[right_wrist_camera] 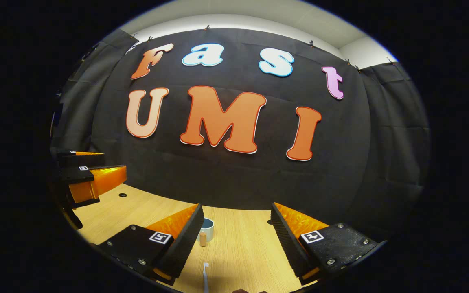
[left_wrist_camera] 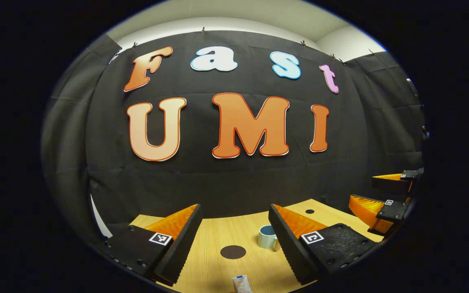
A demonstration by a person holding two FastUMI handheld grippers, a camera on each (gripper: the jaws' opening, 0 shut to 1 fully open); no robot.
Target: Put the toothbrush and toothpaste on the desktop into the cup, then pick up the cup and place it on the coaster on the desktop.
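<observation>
Left gripper (left_wrist_camera: 234, 228): wide open, holding nothing.
Toothpaste (left_wrist_camera: 241, 283): on the desk (left_wrist_camera: 214, 268), nearest, between its fingers.
Coaster (left_wrist_camera: 233, 252): just beyond.
Cup (left_wrist_camera: 268, 236): farther, by its right finger.
Right gripper (right_wrist_camera: 236, 226): wide open, holding nothing.
Toothbrush (right_wrist_camera: 206, 276): near, between its fingers.

Recording booth, not a home: black cloth wall (left_wrist_camera: 234, 183) across frame centre, bare wooden desktop (left_wrist_camera: 218, 232) at bottom.

Your left gripper (left_wrist_camera: 234, 230) is showing two wedge-shaped fingers (left_wrist_camera: 181, 240) with ribbed inner faces, bolted to flat plates with round screws. Each plate is carrying a small square black-and-white marker. Your right gripper (right_wrist_camera: 236, 230) is showing the same build: ribbed wedges, screws, square markers.
</observation>
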